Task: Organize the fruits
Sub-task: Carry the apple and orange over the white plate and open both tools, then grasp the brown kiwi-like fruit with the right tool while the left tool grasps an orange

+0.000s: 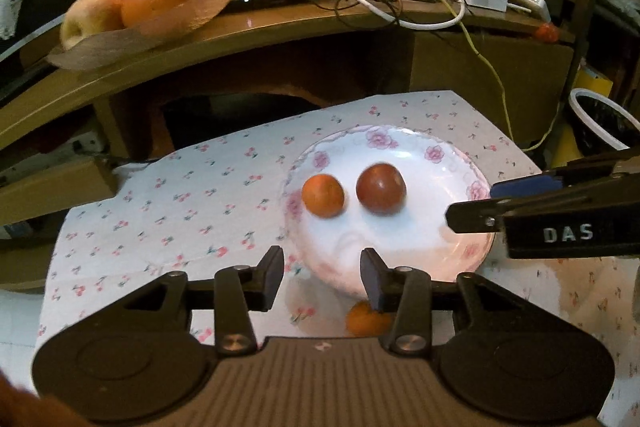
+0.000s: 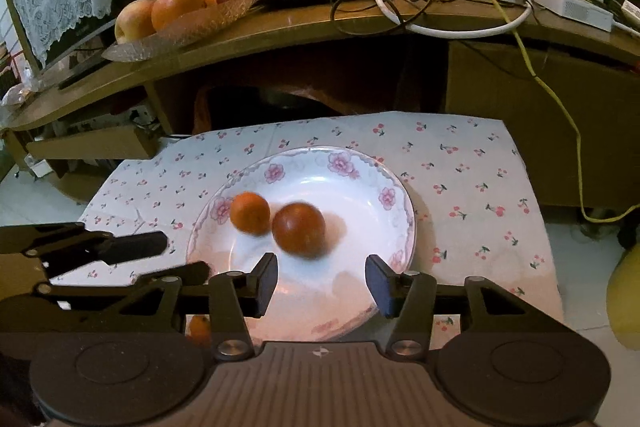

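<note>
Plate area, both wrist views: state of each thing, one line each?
left hand-held gripper: open, empty, at the plate's near rim
right hand-held gripper: open, empty, over the plate's near rim
floral plate: upright on the cloth, holds two fruits
small orange fruit: on the plate
dark red fruit: on the plate, blurred
orange fruit on cloth: off the plate, partly hidden

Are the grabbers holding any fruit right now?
No. The left gripper and right gripper are both open and empty. The two fruits sit loose on the plate.
</note>
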